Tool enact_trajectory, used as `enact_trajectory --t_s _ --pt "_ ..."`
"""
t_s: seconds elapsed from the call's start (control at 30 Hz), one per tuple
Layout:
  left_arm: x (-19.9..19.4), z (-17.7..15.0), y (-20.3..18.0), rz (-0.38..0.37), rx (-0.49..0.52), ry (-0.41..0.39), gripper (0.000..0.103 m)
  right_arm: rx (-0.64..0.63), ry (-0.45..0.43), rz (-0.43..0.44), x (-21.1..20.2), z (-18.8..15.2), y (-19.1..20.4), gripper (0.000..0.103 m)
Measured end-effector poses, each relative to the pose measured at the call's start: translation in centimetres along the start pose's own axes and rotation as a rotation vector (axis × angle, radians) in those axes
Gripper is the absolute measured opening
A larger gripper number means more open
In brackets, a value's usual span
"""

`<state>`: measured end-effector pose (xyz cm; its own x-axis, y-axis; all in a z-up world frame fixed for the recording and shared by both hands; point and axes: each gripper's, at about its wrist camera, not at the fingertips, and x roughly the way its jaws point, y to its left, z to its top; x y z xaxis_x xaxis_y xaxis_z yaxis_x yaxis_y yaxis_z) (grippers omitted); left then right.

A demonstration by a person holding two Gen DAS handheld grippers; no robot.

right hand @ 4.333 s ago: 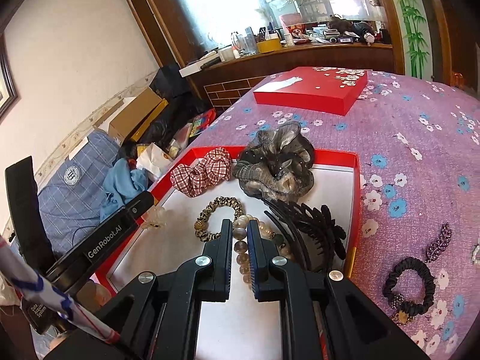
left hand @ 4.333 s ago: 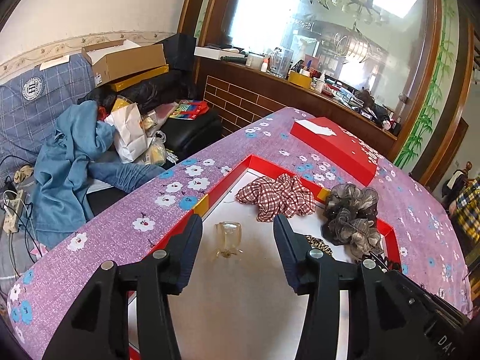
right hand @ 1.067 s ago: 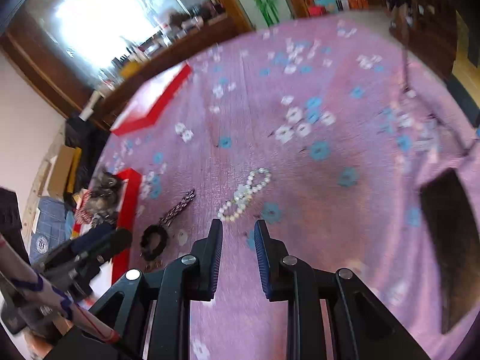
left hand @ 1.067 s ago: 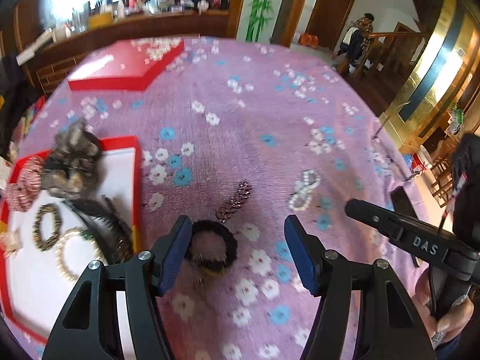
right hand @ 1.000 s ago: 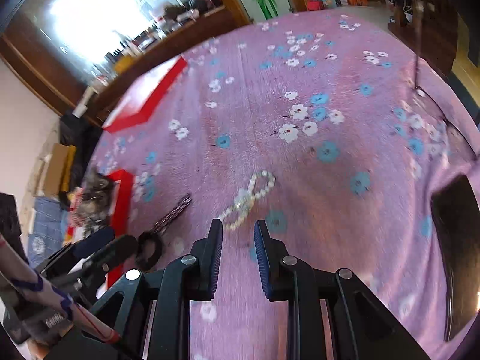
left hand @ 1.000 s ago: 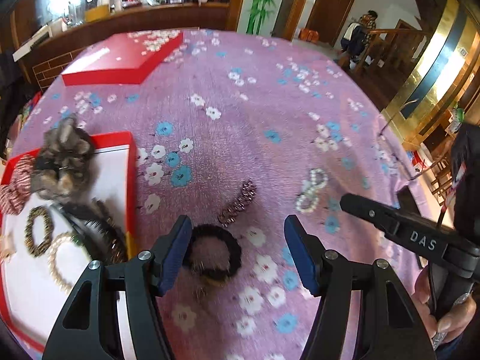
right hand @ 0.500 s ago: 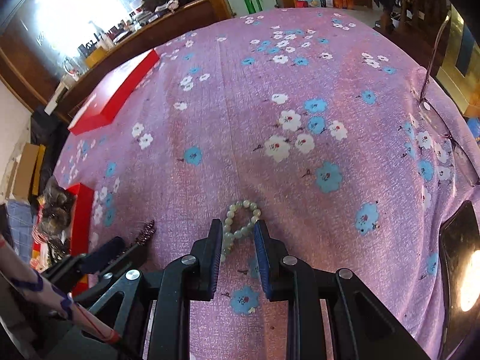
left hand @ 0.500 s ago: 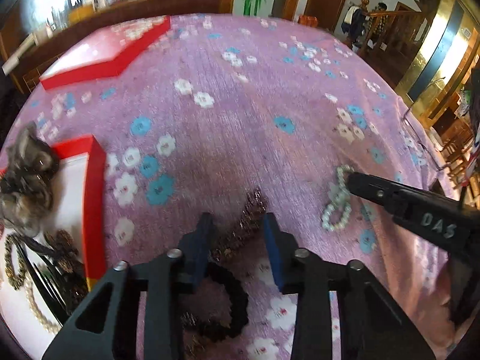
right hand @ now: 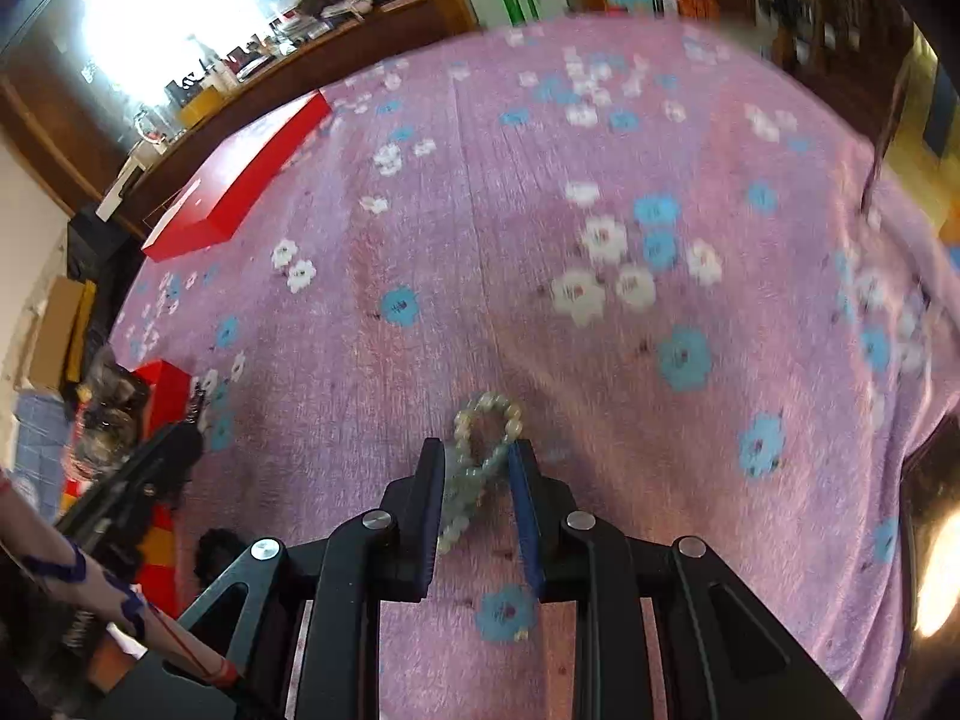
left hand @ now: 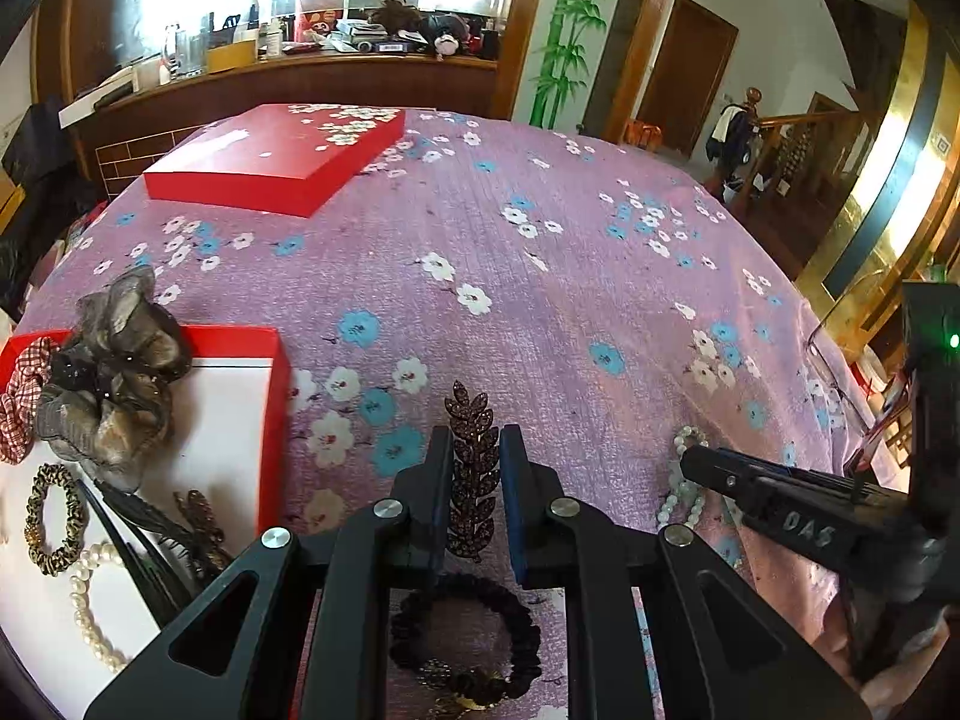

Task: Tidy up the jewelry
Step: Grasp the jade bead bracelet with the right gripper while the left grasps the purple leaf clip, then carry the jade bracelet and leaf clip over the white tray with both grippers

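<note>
A dark leaf-shaped hair clip (left hand: 474, 468) set with small stones lies on the purple flowered tablecloth (left hand: 540, 276), its tip pointing away from the camera. It is flanked by the left gripper (left hand: 474, 480), whose jaws are closing on it; the pads are seen tight against both sides of the clip. The gripper is pitched steeply down toward the cloth, with its frame filling the bottom of the left wrist view. Just behind the clip, under the gripper's frame, a black scrunchie (left hand: 465, 642) with a gold charm rests on the cloth.

To the left stands the open red box (left hand: 273, 420) with a white floor, in which a grey organza scrunchie (left hand: 114, 384), a checked scrunchie (left hand: 21, 396), a leopard-print hair tie (left hand: 51, 510), a pearl strand (left hand: 90, 600) and a black claw clip (left hand: 150, 528) are laid. Its red lid (left hand: 282, 156) is set well apart at the far edge of the table.

A pale bead bracelet (right hand: 480, 456), twisted into a figure of eight, lies farther right on the cloth. The right gripper (right hand: 477, 498) is held over it, also tilted steeply down, with narrowly parted jaws straddling the lower loop; whether the pads press on the beads cannot be told. The right wrist view is blurred.
</note>
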<state>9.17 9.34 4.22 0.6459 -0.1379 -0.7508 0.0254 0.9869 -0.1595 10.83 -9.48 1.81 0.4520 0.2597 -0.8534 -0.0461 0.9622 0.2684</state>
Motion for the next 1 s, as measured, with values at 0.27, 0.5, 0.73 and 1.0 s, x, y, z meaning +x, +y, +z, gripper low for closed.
enact_trajectory --t_s 0.27,0.5,0.73,1.0 --pt "-0.3 0.0 0.3 0.008 0.002 -0.017 0.015 -0.025 -0.069 0.089 -0.9 0.2 -0.2 0.006" --pt "-0.7 -0.4 -0.3 0.027 0.026 -0.046 0.015 -0.052 -0.215 0.184 -3.9 0.0 0.3 0.006" --pt "-1.0 -0.5 -0.3 0.048 0.020 -0.070 0.015 -0.089 -0.292 0.258 -6.0 -0.9 1.6 0.006" --pt "-1.7 -0.6 -0.4 0.113 0.022 -0.122 0.015 -0.115 -0.284 0.261 -6.0 -1.2 2.1 0.006"
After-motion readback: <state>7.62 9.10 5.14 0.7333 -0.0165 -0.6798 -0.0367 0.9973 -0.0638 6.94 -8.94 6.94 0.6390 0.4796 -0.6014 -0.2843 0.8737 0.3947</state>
